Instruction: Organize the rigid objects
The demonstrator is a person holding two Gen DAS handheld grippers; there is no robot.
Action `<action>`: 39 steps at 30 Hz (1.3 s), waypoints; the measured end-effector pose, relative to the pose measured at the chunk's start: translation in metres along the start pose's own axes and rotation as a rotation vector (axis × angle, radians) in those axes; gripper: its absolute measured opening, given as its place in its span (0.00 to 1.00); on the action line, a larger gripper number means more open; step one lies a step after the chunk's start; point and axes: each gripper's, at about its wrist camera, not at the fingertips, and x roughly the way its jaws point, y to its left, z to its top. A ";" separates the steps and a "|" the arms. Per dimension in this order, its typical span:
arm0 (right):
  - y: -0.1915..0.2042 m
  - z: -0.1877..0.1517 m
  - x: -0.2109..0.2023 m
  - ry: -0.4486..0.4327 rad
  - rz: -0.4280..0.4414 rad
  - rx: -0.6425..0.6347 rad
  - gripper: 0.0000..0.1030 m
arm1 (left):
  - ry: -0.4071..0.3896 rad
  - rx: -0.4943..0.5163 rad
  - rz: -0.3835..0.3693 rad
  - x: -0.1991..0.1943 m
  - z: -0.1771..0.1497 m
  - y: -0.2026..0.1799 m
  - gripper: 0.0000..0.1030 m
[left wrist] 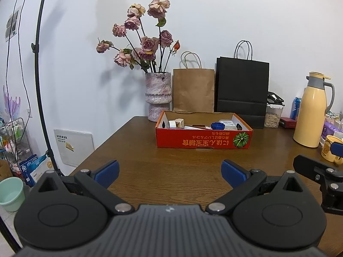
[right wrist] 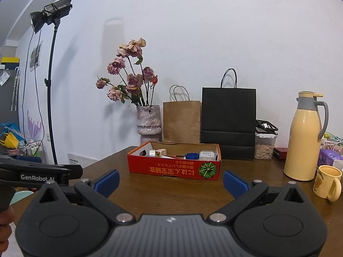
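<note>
Both grippers, left (left wrist: 170,172) and right (right wrist: 171,182), gape empty; red box (left wrist: 203,138) holds small items (blue cap (left wrist: 217,126)).

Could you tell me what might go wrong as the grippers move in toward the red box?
The red cardboard box is shallow and light-looking, so a finger catching its front wall might push it back into the vase of dried flowers, which looks top-heavy. On the right, the yellow mug and tall thermos stand close to the right gripper; a wide swing could knock them.

Bare table (left wrist: 171,171) before red box (left wrist: 203,138).
</note>
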 end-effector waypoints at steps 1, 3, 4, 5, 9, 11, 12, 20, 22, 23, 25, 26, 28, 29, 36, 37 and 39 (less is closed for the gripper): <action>0.000 0.000 0.000 0.000 0.000 0.000 1.00 | -0.001 0.000 0.000 0.000 0.000 0.000 1.00; 0.000 0.000 0.000 -0.001 0.000 -0.001 1.00 | -0.003 0.000 -0.001 -0.001 0.000 -0.001 1.00; 0.000 0.000 0.000 -0.001 0.001 0.000 1.00 | -0.004 0.000 -0.002 -0.002 0.000 -0.001 1.00; 0.000 0.000 -0.001 -0.002 0.001 -0.001 1.00 | -0.005 0.000 -0.002 -0.003 -0.001 -0.001 1.00; 0.001 0.000 -0.001 -0.002 0.001 -0.001 1.00 | -0.006 0.000 -0.004 -0.003 -0.001 0.000 1.00; 0.001 0.000 -0.001 -0.002 0.001 -0.001 1.00 | -0.006 0.000 -0.005 -0.004 -0.001 -0.001 1.00; 0.001 0.000 -0.001 -0.002 0.001 -0.001 1.00 | -0.007 0.000 -0.005 -0.004 -0.001 -0.001 1.00; 0.002 0.000 -0.002 -0.002 0.000 -0.002 1.00 | -0.005 -0.002 -0.003 -0.004 0.000 0.000 1.00; 0.004 0.001 -0.002 -0.002 -0.002 -0.003 1.00 | -0.006 -0.002 -0.004 -0.004 0.000 0.000 1.00; 0.004 0.001 -0.003 -0.002 -0.002 -0.002 1.00 | -0.007 0.000 -0.004 -0.004 0.000 0.000 1.00; 0.004 0.001 -0.003 -0.002 -0.002 -0.003 1.00 | -0.007 0.001 -0.003 -0.004 0.000 0.000 1.00; 0.004 0.001 -0.003 -0.002 -0.001 -0.003 1.00 | -0.007 0.000 -0.004 -0.004 0.000 0.001 1.00; 0.005 0.001 -0.003 -0.002 -0.001 -0.004 1.00 | -0.006 0.000 -0.004 -0.004 -0.001 0.001 1.00; 0.005 0.001 -0.003 -0.002 -0.001 -0.004 1.00 | -0.006 0.000 -0.004 -0.004 -0.001 0.001 1.00; 0.005 0.001 -0.003 -0.001 -0.002 -0.003 1.00 | -0.007 0.000 -0.004 -0.004 -0.001 0.001 1.00; 0.005 0.001 -0.003 -0.001 -0.001 -0.003 1.00 | -0.007 0.000 -0.003 -0.004 -0.001 0.001 1.00; 0.005 0.001 -0.003 -0.001 -0.002 -0.003 1.00 | -0.006 0.000 -0.004 -0.004 -0.001 0.001 1.00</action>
